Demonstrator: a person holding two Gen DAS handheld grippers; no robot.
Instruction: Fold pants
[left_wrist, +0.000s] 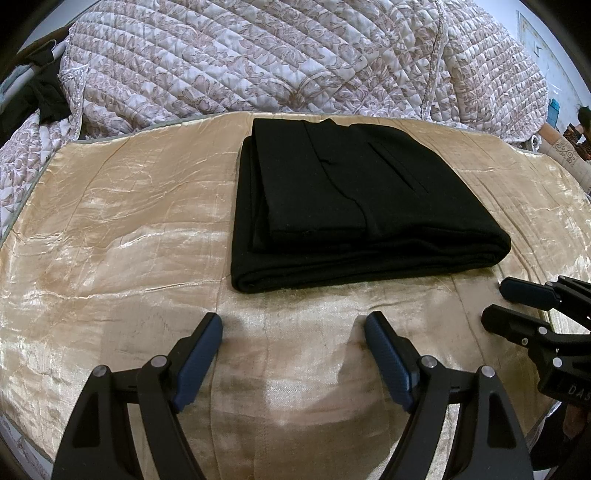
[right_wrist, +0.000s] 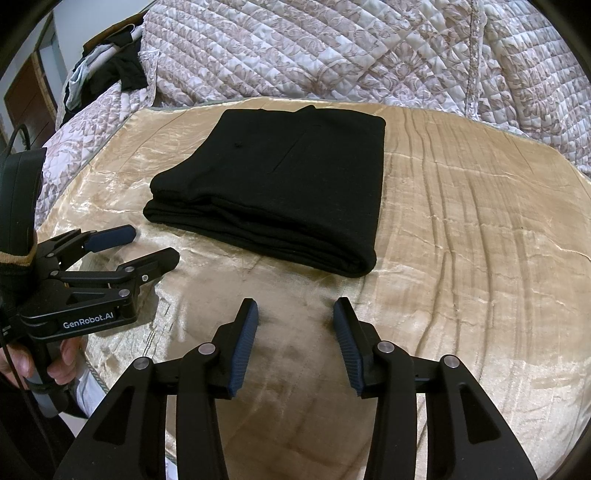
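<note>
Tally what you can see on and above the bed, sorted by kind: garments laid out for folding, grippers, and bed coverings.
Folded black pants: 1
Grippers: 2, the left gripper and the right gripper, both open and empty
Bed coverings: 2, the gold satin cover and the quilted floral bedspread
Total: 5
</note>
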